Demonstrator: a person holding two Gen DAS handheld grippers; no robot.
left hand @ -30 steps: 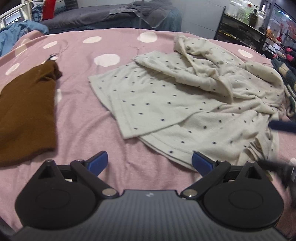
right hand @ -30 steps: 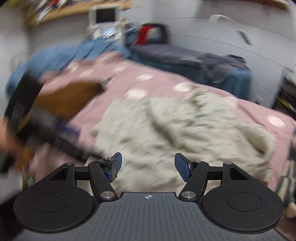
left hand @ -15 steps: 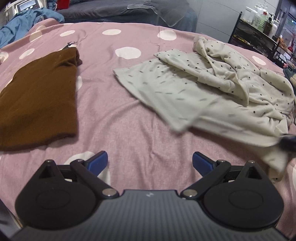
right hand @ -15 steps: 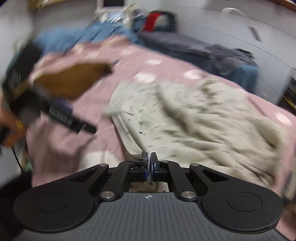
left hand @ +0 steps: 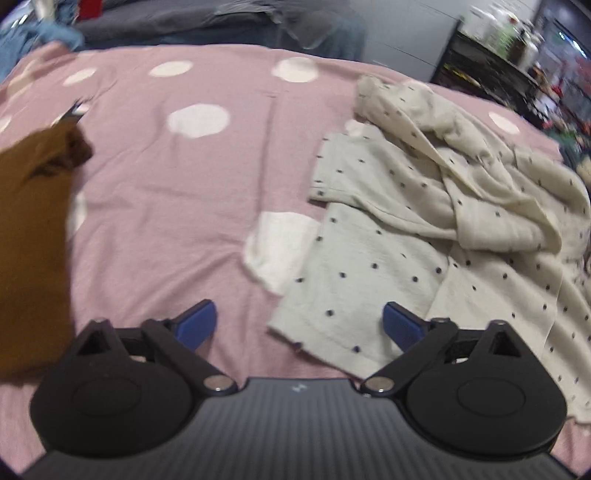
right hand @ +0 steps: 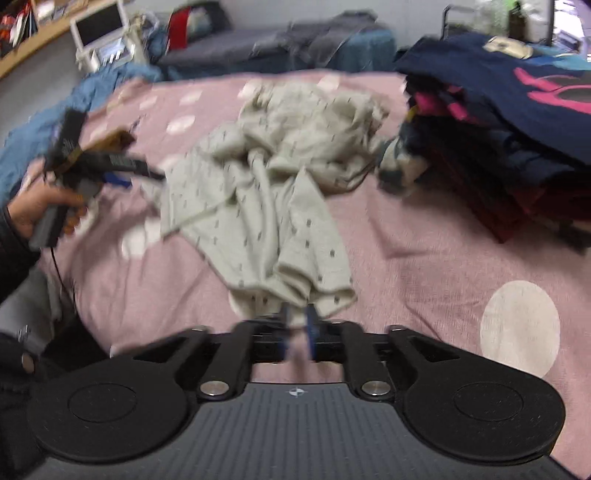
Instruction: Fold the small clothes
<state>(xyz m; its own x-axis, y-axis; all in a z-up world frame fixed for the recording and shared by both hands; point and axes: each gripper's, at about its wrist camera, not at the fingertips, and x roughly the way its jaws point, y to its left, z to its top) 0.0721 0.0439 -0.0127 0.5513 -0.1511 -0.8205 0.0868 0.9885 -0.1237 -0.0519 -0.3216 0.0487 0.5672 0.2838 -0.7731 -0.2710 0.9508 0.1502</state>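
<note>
A cream garment with small dark dots lies crumpled on the pink polka-dot bedspread. My left gripper is open and empty, low over the bed, with the garment's near left corner between its fingertips. My right gripper is shut on the garment's near edge, which bunches toward the jaws. The left gripper also shows in the right wrist view, held in a hand at the left. A folded brown garment lies at the left.
A stack of folded dark clothes stands at the right of the bed. Blue cloth lies at the far left edge. A black shelf with bottles and a grey couch stand beyond the bed.
My right gripper shut on the garment's edge and dragged the garment to the right, bunching it. My left gripper stayed open and swung back toward the garment's left corner.
</note>
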